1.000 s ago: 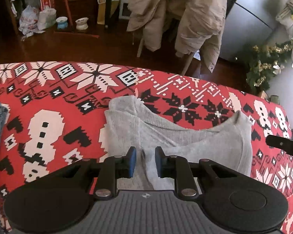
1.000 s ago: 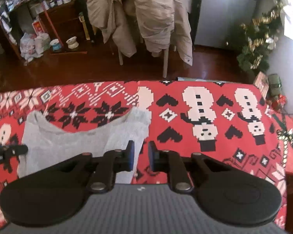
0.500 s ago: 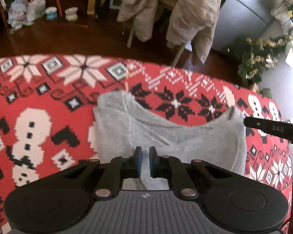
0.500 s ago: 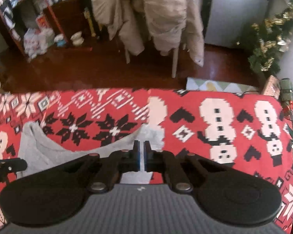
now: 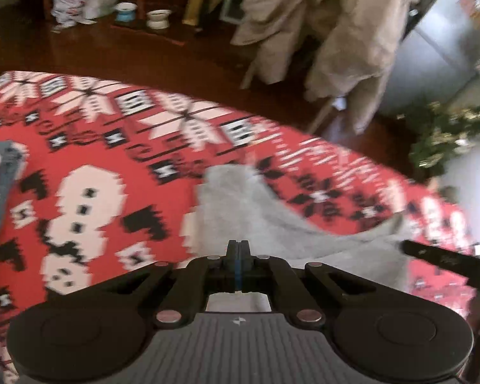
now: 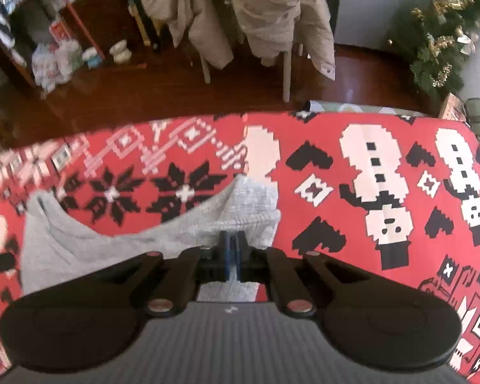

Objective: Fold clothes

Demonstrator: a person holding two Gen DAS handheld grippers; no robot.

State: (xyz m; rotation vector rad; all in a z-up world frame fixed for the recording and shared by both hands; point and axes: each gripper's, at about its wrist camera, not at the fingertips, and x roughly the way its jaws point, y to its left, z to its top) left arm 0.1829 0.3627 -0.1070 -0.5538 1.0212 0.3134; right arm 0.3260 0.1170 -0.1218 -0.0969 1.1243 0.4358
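- Left wrist view: blurred, no readable writing; left gripper low over the near edge, fingers pressed together on the grey shirt lying on the red tablecloth.
- Right wrist view: right gripper likewise pinched on the shirt's right near corner, right of centre.

The soft grey knitted garment is showing a fine, matt ribbed weave. The red, white and black patterned cloth cover beneath it is looking flat and matt. The left gripper and right gripper are showing matt black plastic with dull metal rivets. The dark brown wooden floor is gleaming glossily.
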